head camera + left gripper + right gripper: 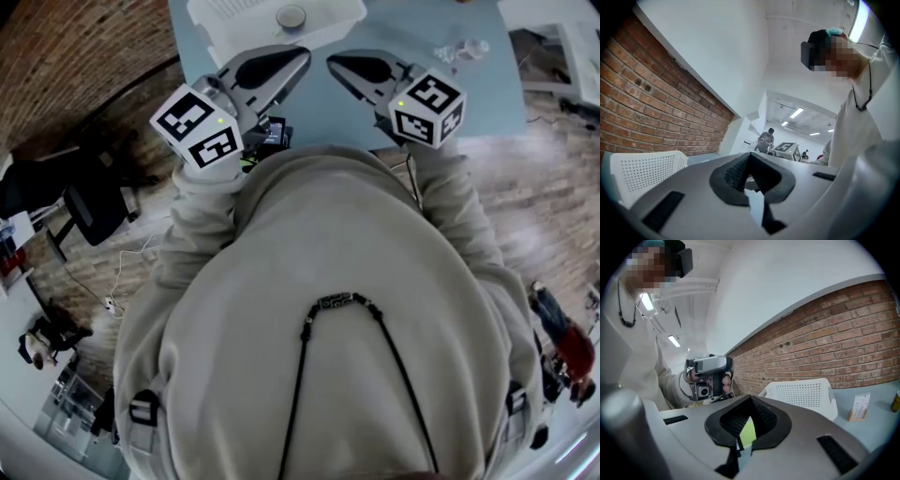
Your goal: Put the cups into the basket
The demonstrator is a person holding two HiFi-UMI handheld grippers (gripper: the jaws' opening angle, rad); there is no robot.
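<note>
In the head view a white perforated basket (pixel 234 19) stands at the far side of the pale blue table (pixel 487 103), with a round cup-like thing (pixel 291 16) inside it. Clear plastic cups (pixel 464 49) lie on the table to the right. My left gripper (pixel 302 54) and right gripper (pixel 330 62) are held close to my chest, tips pointing toward each other, both shut with nothing in them. The left gripper view shows the basket (pixel 647 171) at its left, the right gripper view shows the basket (pixel 801 392) at centre right.
A small upright card (pixel 859 408) stands on the table right of the basket. A brick wall (pixel 825 338) runs behind the table. Wooden floor (pixel 553 197), a dark chair (pixel 89 202) and cables lie beside the table. A distant person (pixel 765 139) stands in the hall.
</note>
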